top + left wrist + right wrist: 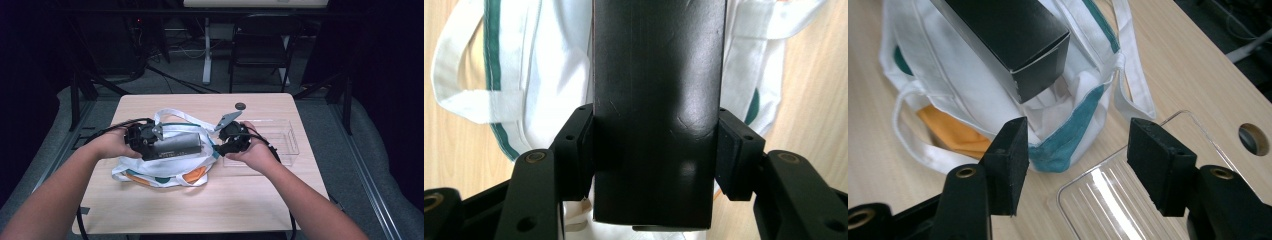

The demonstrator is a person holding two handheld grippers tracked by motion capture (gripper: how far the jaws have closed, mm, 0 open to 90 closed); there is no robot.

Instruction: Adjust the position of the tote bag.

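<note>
The long black box point(654, 110) is clamped across its width between the fingers point(576, 145) of the left gripper point(142, 140), near one end of the box. The box is held level above the white cloth bag point(165, 167), which is seen beneath it in the left gripper view. The far end of the box point(1040, 80) is seen in the right gripper view, poised over the bag's mouth, where the teal-edged rim point(1073, 135) is spread wide.

The fingers point(1008, 160) of the right gripper point(225, 145) are parted, with nothing pressed between them; they are placed just short of the free end of the box and apart from it. Beneath them the bag's rim and a corner of the clear plastic tray point(1108, 200) are seen.

The bag is laid flat on the counter point(165, 210), left of centre, with its white handles point(172, 117) looped toward the far side. Orange and teal patches are visible on its near face. Crumpled white fabric is seen inside the mouth; any further contents cannot be told.

The clear tray point(287, 145) is set just beside the bag on the right, near the counter's right edge. Open counter is available along the near edge and the far edge, where a round cable hole point(240, 106) is located.
</note>
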